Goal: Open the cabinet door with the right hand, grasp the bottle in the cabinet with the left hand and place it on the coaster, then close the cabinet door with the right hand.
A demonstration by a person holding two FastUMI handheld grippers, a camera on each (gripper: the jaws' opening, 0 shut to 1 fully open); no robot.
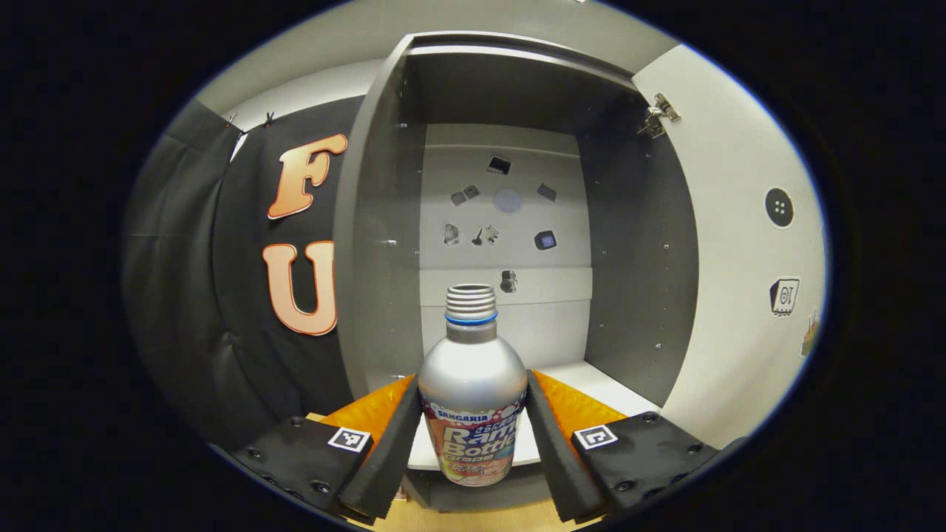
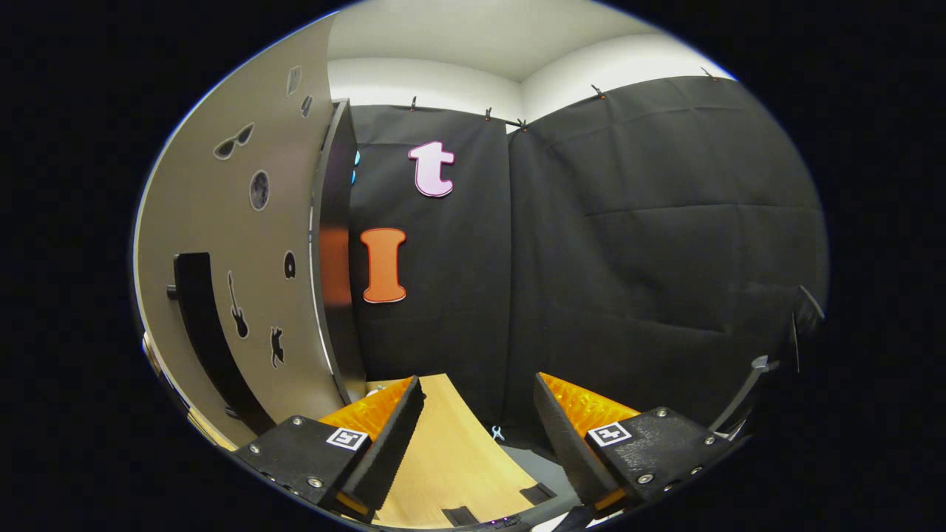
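Observation:
A silver bottle (image 1: 473, 355) with a bare threaded neck, a blue ring and a colourful label stands upright between the fingers of my left gripper (image 1: 471, 384). Both fingers press on its sides, so that gripper is shut on it. The bottle is just in front of the open grey cabinet (image 1: 384, 222), its base level with the white shelf (image 1: 584, 380). The white cabinet door (image 1: 739, 258) is swung wide to the right. In the right gripper view the door (image 2: 222, 244) with its black handle (image 2: 207, 325) is at my left. My right gripper (image 2: 479, 384) is open and holds nothing.
Stickers dot the cabinet's back panel (image 1: 510, 214) and the door. A hinge (image 1: 658, 114) sits at the door's top. A wooden tabletop (image 2: 451, 451) lies under my right gripper, with the black cloth wall (image 2: 650, 258) behind it and a metal stand (image 2: 746, 384) at the right.

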